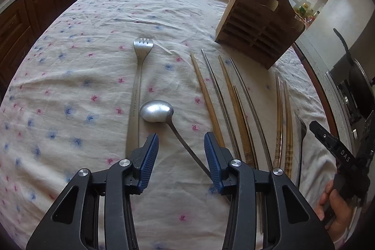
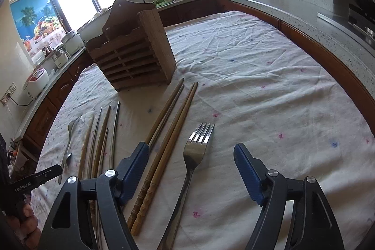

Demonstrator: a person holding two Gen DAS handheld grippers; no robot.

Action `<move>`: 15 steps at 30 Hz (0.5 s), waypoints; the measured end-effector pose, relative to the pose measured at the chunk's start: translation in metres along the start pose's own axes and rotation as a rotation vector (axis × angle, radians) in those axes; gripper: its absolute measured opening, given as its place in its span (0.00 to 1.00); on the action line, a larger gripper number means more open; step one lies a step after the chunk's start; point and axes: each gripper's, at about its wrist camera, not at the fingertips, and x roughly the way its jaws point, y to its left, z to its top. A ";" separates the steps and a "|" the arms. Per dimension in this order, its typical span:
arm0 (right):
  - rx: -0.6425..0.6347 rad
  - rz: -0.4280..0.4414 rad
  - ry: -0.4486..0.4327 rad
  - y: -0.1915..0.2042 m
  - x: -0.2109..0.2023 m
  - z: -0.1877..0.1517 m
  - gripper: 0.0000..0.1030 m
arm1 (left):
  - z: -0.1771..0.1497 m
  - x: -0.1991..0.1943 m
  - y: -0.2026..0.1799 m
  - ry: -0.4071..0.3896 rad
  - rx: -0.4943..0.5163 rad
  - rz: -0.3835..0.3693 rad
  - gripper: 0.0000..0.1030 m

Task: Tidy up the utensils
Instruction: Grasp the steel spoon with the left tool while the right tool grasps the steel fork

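In the left wrist view a steel spoon (image 1: pixel 156 111) lies on the flowered cloth. Its handle runs back between the blue pads of my left gripper (image 1: pixel 181 142), which is open and not pressing on it. A long steel fork (image 1: pixel 138 86) lies just left of the spoon. In the right wrist view my right gripper (image 2: pixel 191 152) stands open over a shiny fork (image 2: pixel 198 149), whose handle passes between the fingers untouched. A pair of wooden chopsticks (image 2: pixel 168 132) lies beside the left finger. The slatted wooden utensil holder (image 2: pixel 133 55) stands upright beyond them.
Several more chopsticks, wood and metal, (image 1: pixel 225 97) lie in a row between the spoon and the fork. The holder (image 1: pixel 255 27) is near the table's far right corner. Kitchen counters (image 2: pixel 304 11) with appliances ring the table. A hand (image 1: pixel 337 207) holds the right gripper.
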 end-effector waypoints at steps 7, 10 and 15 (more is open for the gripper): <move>0.005 0.024 0.068 -0.001 0.028 0.005 0.54 | 0.008 0.022 -0.006 0.058 0.018 0.043 0.24; 0.029 0.062 0.081 -0.006 0.030 0.007 0.24 | 0.012 0.024 -0.004 0.052 0.014 0.057 0.13; 0.047 0.096 0.057 -0.008 0.019 0.009 0.20 | 0.013 0.023 0.001 0.035 0.012 0.033 0.08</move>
